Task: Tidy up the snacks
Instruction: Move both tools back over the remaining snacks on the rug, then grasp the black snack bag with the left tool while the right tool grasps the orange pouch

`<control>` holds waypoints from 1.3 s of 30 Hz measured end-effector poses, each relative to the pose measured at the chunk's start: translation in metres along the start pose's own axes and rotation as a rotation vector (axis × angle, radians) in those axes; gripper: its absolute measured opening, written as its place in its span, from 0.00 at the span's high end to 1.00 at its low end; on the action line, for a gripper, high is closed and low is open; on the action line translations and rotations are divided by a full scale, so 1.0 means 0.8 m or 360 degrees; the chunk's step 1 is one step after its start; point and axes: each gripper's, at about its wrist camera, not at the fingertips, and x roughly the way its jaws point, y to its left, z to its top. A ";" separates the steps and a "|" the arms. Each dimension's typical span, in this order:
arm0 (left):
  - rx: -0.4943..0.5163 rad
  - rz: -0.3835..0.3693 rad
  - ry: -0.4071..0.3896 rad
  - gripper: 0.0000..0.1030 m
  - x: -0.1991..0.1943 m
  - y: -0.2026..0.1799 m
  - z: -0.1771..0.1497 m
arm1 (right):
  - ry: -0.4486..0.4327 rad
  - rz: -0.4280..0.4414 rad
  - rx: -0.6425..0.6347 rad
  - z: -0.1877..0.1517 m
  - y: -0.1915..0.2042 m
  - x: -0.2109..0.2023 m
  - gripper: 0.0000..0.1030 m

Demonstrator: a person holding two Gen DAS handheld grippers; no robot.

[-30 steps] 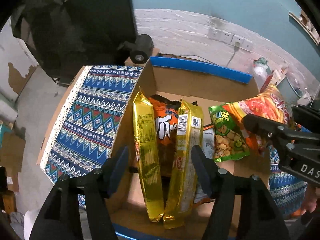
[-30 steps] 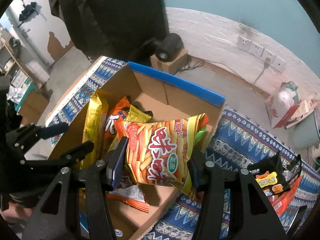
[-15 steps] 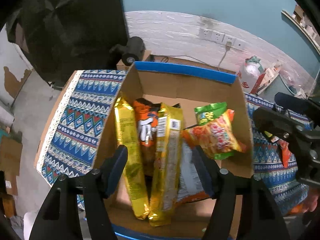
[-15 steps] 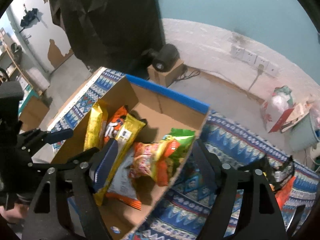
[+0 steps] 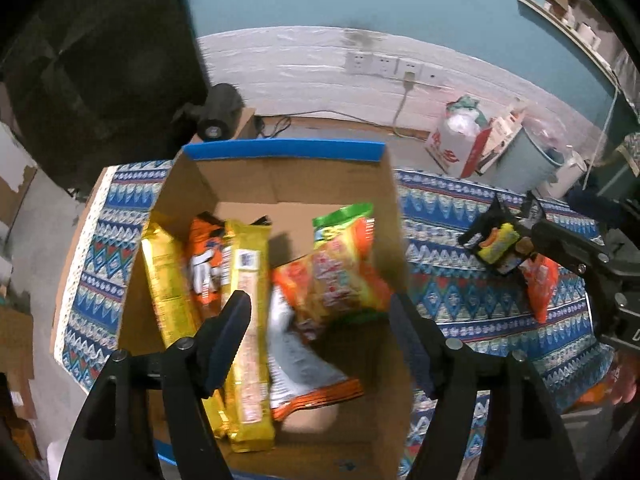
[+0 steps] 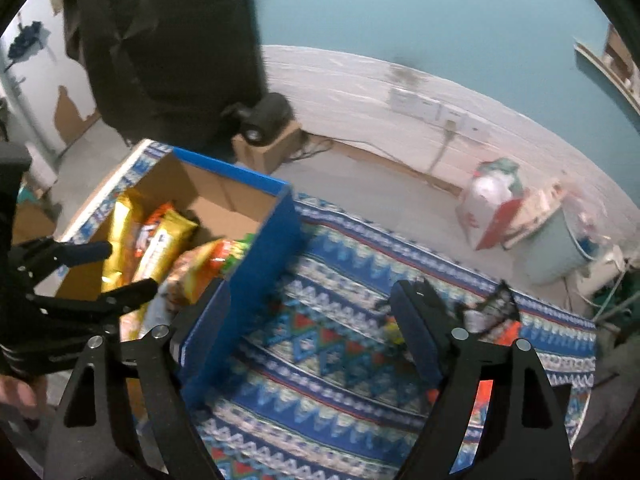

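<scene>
Cardboard box (image 5: 280, 184), blue-edged, fills the frame's centre, holding glossy crinkled snack bags (image 5: 332, 276). Your left gripper (image 5: 320, 328) and right gripper (image 6: 312, 312) have just been opening; both gape wide, empty, above patterned woven cloth (image 6: 340, 344).

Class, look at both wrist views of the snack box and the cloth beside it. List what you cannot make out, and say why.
- Print on the orange snack bag in the cardboard box: blurred in the left wrist view.
- Snacks still on the patterned cloth: the right gripper finger covers the black packet in the right wrist view.
- Box floor under the gold packs: hidden by them.
</scene>
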 end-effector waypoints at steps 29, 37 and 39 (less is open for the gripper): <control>0.0302 -0.0038 0.0110 0.27 0.076 -0.168 0.038 | 0.0113 -0.0240 0.0372 -0.071 -0.189 0.033 0.19; 0.0262 -0.0068 0.0221 0.27 0.121 -0.175 0.052 | 0.0170 -0.0294 0.0421 -0.065 -0.217 0.079 0.19; 0.0246 -0.0084 0.0242 0.27 0.127 -0.175 0.055 | 0.0191 -0.0317 0.0410 -0.064 -0.222 0.091 0.19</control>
